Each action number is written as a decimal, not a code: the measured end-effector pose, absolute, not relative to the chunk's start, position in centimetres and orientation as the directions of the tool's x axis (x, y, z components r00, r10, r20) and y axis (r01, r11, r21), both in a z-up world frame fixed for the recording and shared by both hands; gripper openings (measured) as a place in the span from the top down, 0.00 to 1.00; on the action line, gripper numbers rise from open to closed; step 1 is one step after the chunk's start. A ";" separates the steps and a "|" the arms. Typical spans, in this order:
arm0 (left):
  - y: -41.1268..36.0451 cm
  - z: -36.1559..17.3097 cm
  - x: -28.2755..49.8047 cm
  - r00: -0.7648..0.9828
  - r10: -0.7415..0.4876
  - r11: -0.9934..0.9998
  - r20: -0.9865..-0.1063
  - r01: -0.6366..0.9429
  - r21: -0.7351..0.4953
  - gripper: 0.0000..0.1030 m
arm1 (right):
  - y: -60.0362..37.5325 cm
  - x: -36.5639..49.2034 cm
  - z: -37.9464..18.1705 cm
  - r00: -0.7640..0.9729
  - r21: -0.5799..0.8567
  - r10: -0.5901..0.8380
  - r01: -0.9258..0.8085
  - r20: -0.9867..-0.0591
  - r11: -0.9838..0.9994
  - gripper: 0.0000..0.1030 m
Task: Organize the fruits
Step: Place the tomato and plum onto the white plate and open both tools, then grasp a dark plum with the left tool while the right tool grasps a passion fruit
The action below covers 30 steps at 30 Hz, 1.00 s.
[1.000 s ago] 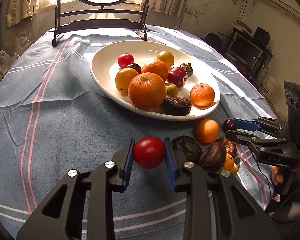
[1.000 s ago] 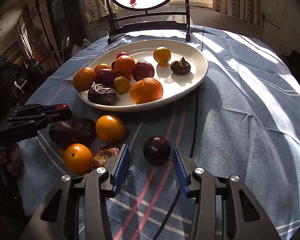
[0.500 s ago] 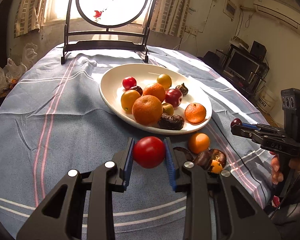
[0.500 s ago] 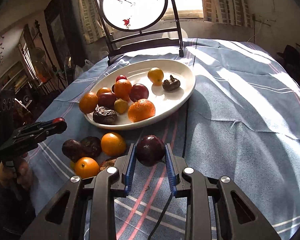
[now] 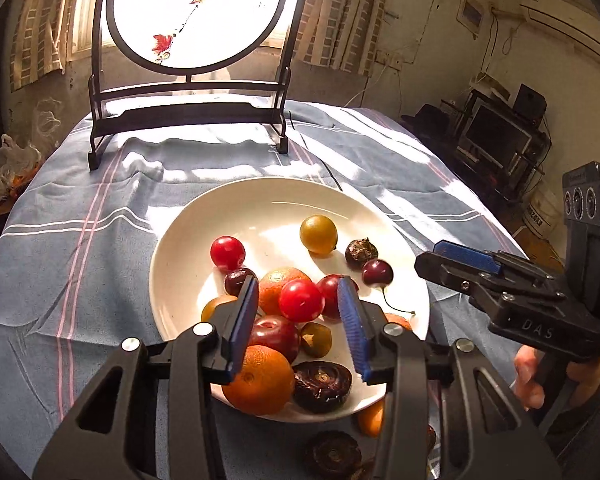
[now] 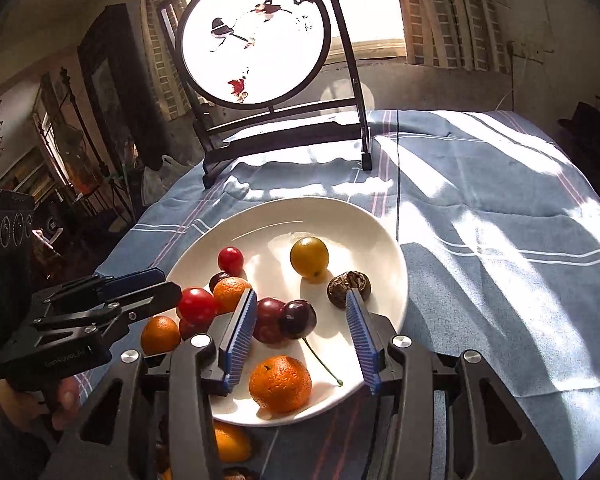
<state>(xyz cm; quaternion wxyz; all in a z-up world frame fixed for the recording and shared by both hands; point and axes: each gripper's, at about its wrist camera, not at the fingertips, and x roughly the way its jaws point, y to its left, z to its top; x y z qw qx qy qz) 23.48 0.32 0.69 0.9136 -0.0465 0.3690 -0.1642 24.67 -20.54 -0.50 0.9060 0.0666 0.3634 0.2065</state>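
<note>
Two claws hovering over the white plate [image 5: 172,248], left claw [image 5: 302,316] spreading around a red tomato [image 5: 301,301], right claw [image 6: 302,330] gaping above a dark cherry [image 6: 298,319].

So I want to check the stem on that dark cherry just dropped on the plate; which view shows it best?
The right wrist view: the dark cherry lies unobstructed between the open right tool, its stem trailing across the bare white plate. In the left wrist view, the cherry is smaller, and the left tool hides part of the stem.

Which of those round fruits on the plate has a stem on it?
The dark purple cherry near the plate's right side; a thin green stem trails from it. The red, orange and yellow fruits show none.
</note>
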 end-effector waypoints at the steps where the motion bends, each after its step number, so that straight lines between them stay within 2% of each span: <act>1: 0.5 0.9 22.6 0.692 -0.330 0.944 -0.642 0.264 -0.200 0.43 | -20.7 23.9 -0.7 0.652 0.265 0.422 -0.331 -0.630 0.906 0.54; 2: 0.6 1.0 21.6 0.714 -0.316 0.948 -0.624 0.262 -0.181 0.31 | -20.9 23.0 -1.0 0.656 0.252 0.415 -0.333 -0.630 0.909 0.54; 3: 0.7 1.1 20.5 0.728 -0.306 0.951 -0.613 0.265 -0.159 0.30 | -21.1 22.1 -1.4 0.657 0.248 0.413 -0.334 -0.631 0.910 0.54; 6: 1.0 0.5 17.4 0.711 -0.321 0.943 -0.626 0.300 -0.143 0.30 | -22.4 19.2 -2.9 0.638 0.285 0.438 -0.335 -0.633 0.898 0.53; 10: 0.7 -1.4 13.5 0.665 -0.336 0.932 -0.667 0.337 -0.134 0.30 | -24.5 16.3 -4.6 0.638 0.351 0.463 -0.304 -0.616 0.886 0.46; 14: -1.7 -3.2 10.8 0.657 -0.304 0.925 -0.690 0.377 -0.048 0.30 | -26.7 16.0 -5.3 0.641 0.450 0.498 -0.255 -0.584 0.856 0.46; 16: -2.5 -3.8 10.7 0.653 -0.298 0.924 -0.696 0.380 -0.040 0.34 | -26.8 16.2 -5.6 0.638 0.454 0.490 -0.238 -0.594 0.859 0.46; 17: -2.6 -4.2 10.9 0.641 -0.304 0.924 -0.705 0.377 -0.055 0.44 | -26.6 16.1 -5.5 0.639 0.447 0.489 -0.244 -0.594 0.861 0.46; 19: -2.4 -4.4 11.3 0.631 -0.328 0.924 -0.703 0.370 -0.099 0.52 | -26.3 15.9 -5.4 0.640 0.432 0.486 -0.255 -0.595 0.865 0.46; 21: -2.2 -4.4 11.6 0.625 -0.348 0.921 -0.699 0.366 -0.132 0.72 | -26.2 15.8 -5.4 0.637 0.432 0.492 -0.262 -0.594 0.863 0.46; 27: -1.4 -4.6 10.9 0.609 -0.402 0.907 -0.684 0.369 -0.204 0.72 | -25.5 15.5 -5.3 0.623 0.409 0.503 -0.302 -0.599 0.861 0.46; 30: -0.3 -3.9 10.1 0.630 -0.415 0.906 -0.656 0.353 -0.234 0.72 | -24.1 14.7 -5.2 0.612 0.344 0.491 -0.350 -0.621 0.871 0.46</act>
